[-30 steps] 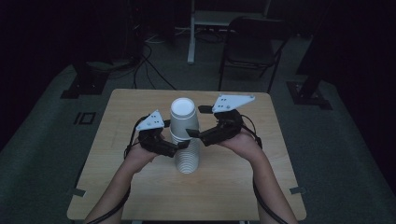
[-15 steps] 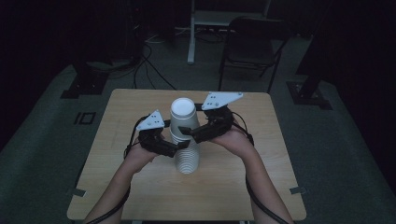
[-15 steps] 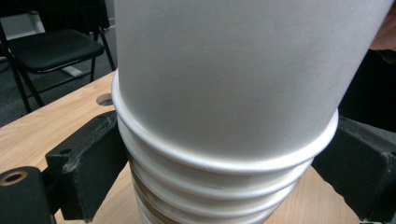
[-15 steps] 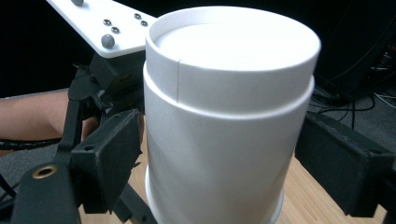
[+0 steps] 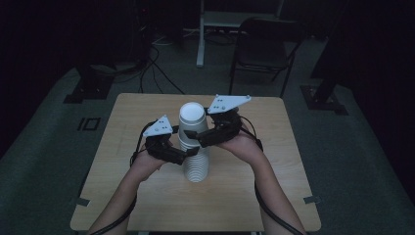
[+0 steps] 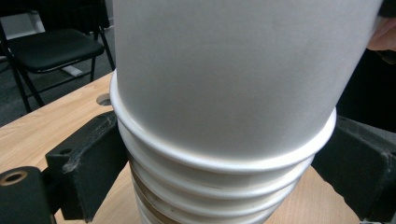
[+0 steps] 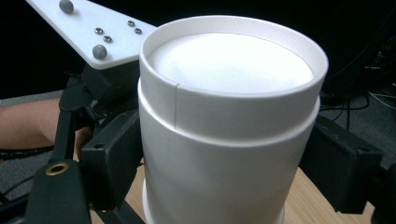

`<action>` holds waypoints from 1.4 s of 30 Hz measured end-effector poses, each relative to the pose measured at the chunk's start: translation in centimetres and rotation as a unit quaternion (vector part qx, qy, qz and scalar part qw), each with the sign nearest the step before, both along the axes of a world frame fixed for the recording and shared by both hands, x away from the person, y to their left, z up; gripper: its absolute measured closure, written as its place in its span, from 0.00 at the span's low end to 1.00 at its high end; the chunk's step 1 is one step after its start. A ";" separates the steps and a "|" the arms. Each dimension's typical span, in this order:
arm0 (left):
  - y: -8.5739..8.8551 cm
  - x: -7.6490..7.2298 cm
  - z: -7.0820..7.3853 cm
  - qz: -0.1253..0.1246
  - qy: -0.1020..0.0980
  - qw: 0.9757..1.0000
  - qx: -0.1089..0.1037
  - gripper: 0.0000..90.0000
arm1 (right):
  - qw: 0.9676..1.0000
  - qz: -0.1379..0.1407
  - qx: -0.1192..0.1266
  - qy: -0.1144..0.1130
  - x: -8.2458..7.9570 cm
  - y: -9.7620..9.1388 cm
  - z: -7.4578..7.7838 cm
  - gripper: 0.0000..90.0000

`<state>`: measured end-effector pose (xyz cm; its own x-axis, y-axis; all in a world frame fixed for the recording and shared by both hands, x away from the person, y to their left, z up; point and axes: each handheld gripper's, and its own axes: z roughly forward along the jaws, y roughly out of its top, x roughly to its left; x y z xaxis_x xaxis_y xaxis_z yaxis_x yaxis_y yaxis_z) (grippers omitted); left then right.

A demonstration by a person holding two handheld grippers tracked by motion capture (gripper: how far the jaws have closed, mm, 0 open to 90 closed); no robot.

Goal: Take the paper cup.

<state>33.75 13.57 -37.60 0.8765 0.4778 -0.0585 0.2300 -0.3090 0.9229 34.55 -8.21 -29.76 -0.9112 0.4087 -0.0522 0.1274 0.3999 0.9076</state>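
Centre of the high view: stack of inverted paper cups (image 5: 194,152) stands on the counter (image 5: 244,205). Left gripper (image 5: 182,154) jaws clamp the lower rims; right gripper (image 5: 199,140) jaws have just been closing around the top cup (image 7: 224,140). Risk: a hard squeeze crushes it, or nested cups lift together.

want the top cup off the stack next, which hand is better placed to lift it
Right, probably. The right gripper has just closed its jaws around the top cup, while the left gripper grips the stack lower down, suited to steadying it.
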 end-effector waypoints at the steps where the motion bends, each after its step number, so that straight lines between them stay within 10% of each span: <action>1: 0.0 0.0 0.0 0.000 0.000 1.000 0.000 0.08 | 1.000 -0.001 0.001 0.001 0.0 0.0 0.0 0.20; 42: 0.0 0.0 0.1 0.003 0.001 1.000 0.004 0.08 | 1.000 -0.019 0.006 -0.001 -0.3 0.3 1.6 0.25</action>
<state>33.79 13.59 -37.52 0.8732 0.4841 -0.0573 0.2344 -0.3139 0.9201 34.30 -7.89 -28.13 -0.8951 0.4431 -0.0495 0.1399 0.3844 0.9125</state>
